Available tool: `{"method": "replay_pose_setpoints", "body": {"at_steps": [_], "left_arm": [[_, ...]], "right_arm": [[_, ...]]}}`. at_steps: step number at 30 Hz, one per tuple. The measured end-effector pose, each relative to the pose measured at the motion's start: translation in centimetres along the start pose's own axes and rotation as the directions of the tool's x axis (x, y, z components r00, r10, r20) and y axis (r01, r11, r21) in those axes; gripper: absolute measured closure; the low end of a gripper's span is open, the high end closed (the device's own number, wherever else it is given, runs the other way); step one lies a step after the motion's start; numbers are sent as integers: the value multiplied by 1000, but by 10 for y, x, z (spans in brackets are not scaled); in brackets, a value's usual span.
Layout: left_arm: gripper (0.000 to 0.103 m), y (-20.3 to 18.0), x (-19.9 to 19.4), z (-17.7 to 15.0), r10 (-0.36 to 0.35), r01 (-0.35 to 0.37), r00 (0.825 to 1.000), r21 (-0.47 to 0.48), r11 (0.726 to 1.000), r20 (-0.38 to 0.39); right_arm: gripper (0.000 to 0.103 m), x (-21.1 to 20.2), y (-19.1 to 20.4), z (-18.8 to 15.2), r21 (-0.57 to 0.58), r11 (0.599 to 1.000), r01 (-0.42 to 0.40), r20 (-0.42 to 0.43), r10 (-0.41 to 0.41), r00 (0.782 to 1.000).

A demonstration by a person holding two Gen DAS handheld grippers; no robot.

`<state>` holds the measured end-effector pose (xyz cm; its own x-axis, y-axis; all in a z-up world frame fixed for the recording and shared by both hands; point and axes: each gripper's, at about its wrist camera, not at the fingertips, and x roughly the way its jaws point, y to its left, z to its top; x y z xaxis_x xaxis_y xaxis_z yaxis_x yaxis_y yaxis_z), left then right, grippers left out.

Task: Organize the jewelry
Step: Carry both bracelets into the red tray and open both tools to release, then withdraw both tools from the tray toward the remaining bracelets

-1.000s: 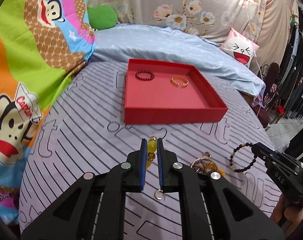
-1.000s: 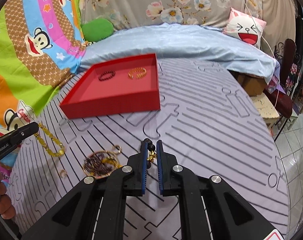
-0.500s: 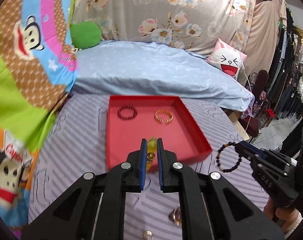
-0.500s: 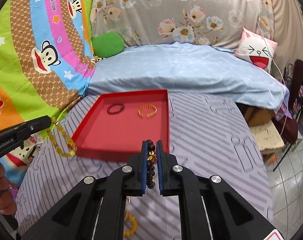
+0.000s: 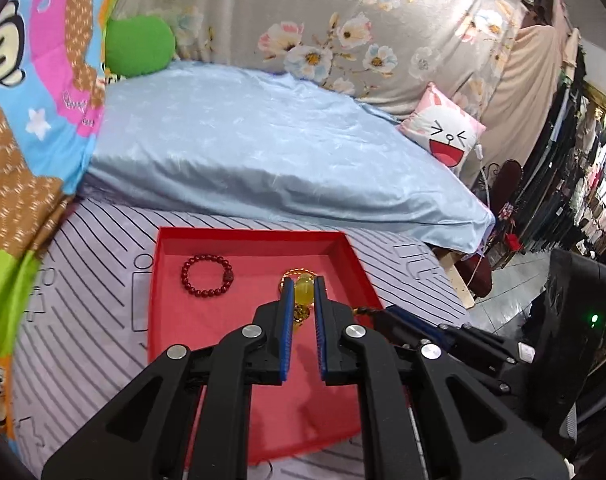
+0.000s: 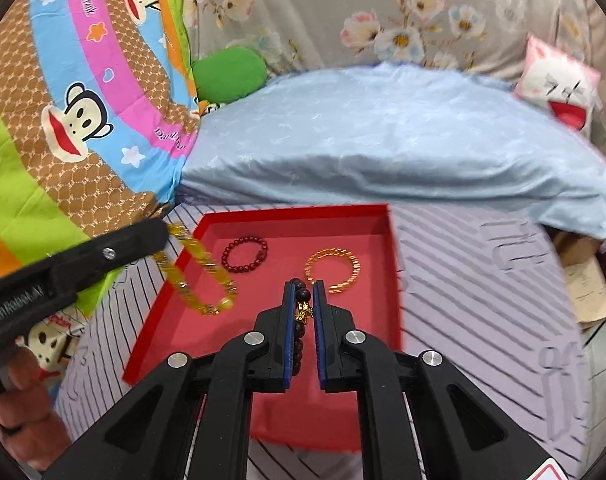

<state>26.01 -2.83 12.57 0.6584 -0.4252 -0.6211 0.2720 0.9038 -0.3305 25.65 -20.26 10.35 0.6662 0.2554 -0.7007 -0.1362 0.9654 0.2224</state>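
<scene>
Two pieces already lie in the shallow red cardboard tray (image 6: 391, 264): a dark red beaded bracelet (image 6: 245, 255) and a ribbed gold bangle (image 6: 335, 270). Above it, the left gripper (image 5: 302, 294) pinches a yellow amber-bead bracelet (image 6: 199, 276), and the right gripper (image 6: 303, 300) clamps a black bead bracelet with gold charm (image 6: 301, 312). Both look ready to be dropped; I can't tell what's left outside

A floral sheet (image 5: 343, 20) hangs as the back wall behind a pale blue quilt (image 5: 263, 160). A cartoon monkey blanket (image 6: 63, 100) drapes left; clothes racks (image 5: 595, 184) crowd the right.
</scene>
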Motion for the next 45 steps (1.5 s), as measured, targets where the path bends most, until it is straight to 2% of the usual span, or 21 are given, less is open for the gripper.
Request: {"method": "replay_pose_setpoints", "body": {"at_steps": [4, 10, 19, 20, 21, 23, 24, 31, 35, 41, 45], "left_arm": [[94, 22, 35, -4, 26, -29, 997, -39, 999, -71], [94, 57, 61, -19, 111, -121, 985, -70, 990, -132], [93, 60, 64, -28, 258, -259, 960, 5, 966, -106], [87, 59, 63, -29, 280, -280, 955, 11, 960, -96], [76, 58, 62, -29, 293, -294, 952, 11, 956, -89], [70, 58, 57, -29, 308, -308, 949, 14, 951, -66], [70, 56, 53, -29, 317, -316, 947, 17, 949, -50], [70, 45, 28, -28, 349, -349, 937, 47, 936, 9], [66, 32, 3, -32, 369, -373, 927, 76, 925, 61], [66, 23, -29, -50, 342, -346, 938, 67, 936, 65], [66, 16, -47, -74, 352, -356, 934, 81, 931, 60]], "right_arm": [[94, 36, -10, -1, 46, 999, -25, -76, 28, 997], [94, 57, -22, -9, 31, 998, 48, -123, -44, 991], [92, 63, -19, -16, -81, 979, 187, -96, -195, 976], [88, 62, -19, -17, -85, 978, 193, -92, -201, 975], [82, 61, -19, -18, -86, 977, 196, -86, -203, 975], [72, 53, -19, -18, -86, 976, 201, -60, -207, 976], [71, 50, -18, -18, -89, 975, 204, -51, -209, 977], [70, 25, -11, -17, -87, 979, 183, -10, -184, 983], [70, 4, -7, -23, -72, 985, 157, 10, -157, 988], [70, -34, -1, -44, -60, 989, 135, 23, -133, 991], [70, -56, -3, -66, -59, 988, 143, 25, -142, 990]]}}
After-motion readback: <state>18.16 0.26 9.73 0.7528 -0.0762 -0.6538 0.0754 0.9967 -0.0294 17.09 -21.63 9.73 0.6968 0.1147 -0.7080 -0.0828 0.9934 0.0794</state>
